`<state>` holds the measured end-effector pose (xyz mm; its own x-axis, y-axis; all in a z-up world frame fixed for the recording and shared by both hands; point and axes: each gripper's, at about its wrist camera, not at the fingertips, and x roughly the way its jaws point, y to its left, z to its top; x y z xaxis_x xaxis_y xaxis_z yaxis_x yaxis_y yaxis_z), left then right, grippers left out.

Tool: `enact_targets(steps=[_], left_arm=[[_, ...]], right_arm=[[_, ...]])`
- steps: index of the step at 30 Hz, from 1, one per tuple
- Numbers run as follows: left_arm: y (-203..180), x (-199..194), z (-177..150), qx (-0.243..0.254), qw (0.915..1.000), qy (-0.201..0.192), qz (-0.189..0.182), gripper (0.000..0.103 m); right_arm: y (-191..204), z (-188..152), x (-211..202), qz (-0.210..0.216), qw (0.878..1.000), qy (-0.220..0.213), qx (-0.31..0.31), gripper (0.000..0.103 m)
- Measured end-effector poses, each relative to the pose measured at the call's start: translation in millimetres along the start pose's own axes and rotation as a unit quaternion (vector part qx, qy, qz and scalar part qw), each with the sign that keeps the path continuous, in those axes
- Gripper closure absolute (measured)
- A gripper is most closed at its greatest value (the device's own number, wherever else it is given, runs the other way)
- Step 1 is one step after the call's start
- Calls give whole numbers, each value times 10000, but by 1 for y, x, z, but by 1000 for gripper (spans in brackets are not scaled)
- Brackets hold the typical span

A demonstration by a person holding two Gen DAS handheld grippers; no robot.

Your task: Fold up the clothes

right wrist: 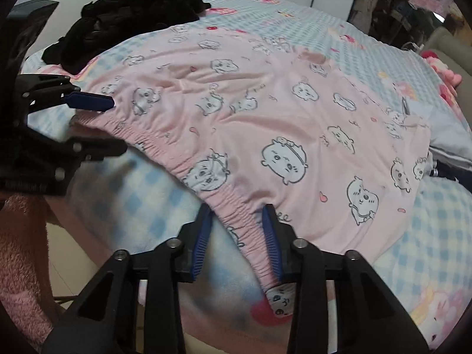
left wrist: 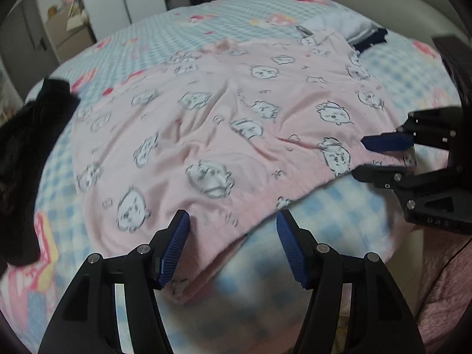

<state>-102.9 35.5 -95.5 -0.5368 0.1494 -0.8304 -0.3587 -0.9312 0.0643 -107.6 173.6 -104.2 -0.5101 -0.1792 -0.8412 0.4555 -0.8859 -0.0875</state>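
The pink garment (left wrist: 224, 124) printed with cartoon faces lies spread across the middle of the bed (left wrist: 165, 38), its elastic waistband (right wrist: 165, 153) at the near edge. The left hand-held gripper (left wrist: 233, 230) stands wide open, one corner of the waistband between its fingers, not pinched. The right hand-held gripper (right wrist: 236, 224) is also open, fingers either side of the gathered waistband; whether the pads touch the cloth is hard to tell. In the left wrist view, a heap of black clothing (left wrist: 26, 147) sits at nine o'clock, and folded grey and dark clothes (left wrist: 354, 29) lie at one o'clock, touching the garment's far corner.
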Motion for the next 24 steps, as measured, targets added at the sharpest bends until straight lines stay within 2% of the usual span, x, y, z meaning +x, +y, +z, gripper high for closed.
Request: enact_targets(steps=[1,2,3,6,8,10,12,15,18,20,22,24], left_arm=[[-2,1,2,45,10000,4,5,44],[-4,2,4,91,10000,7,10,53],[-6,4,6,136,9999,11,15,55],[-13,7,13,272,9996,21,30,64],[-17,10,17,362,9993,28,39,81],[-21,12,21,453,9990,35,49,81],[-16,12,25,298,9995,5,44,81],[-10,20,26,62,9998,175,-103,79],[-5,33,20,-157,9982,464,-360,79],[1,27,15,-407,9965,366,-625,79],[15,12,6,-893,9908,139,-1009,79],[34,-7,-8,-1523,9813,-174,-1162,79]], right_arm=[[-2,1,-2,34,10000,-35,65,75],[-5,2,-3,68,9999,-70,130,85],[-7,2,-5,102,9997,-105,195,89],[-17,7,-7,291,9982,-196,496,93],[-22,10,-5,373,9970,-196,649,94],[-24,13,-5,409,9963,-218,719,94],[-26,17,-7,466,9955,-273,782,94],[-34,19,-5,610,9927,-274,1002,93],[-42,17,0,875,9888,-136,1203,79],[-44,14,-6,1236,9839,-144,1283,76],[-46,10,-18,1511,9785,-320,1369,75],[-51,8,-29,1432,9770,-532,1488,74]])
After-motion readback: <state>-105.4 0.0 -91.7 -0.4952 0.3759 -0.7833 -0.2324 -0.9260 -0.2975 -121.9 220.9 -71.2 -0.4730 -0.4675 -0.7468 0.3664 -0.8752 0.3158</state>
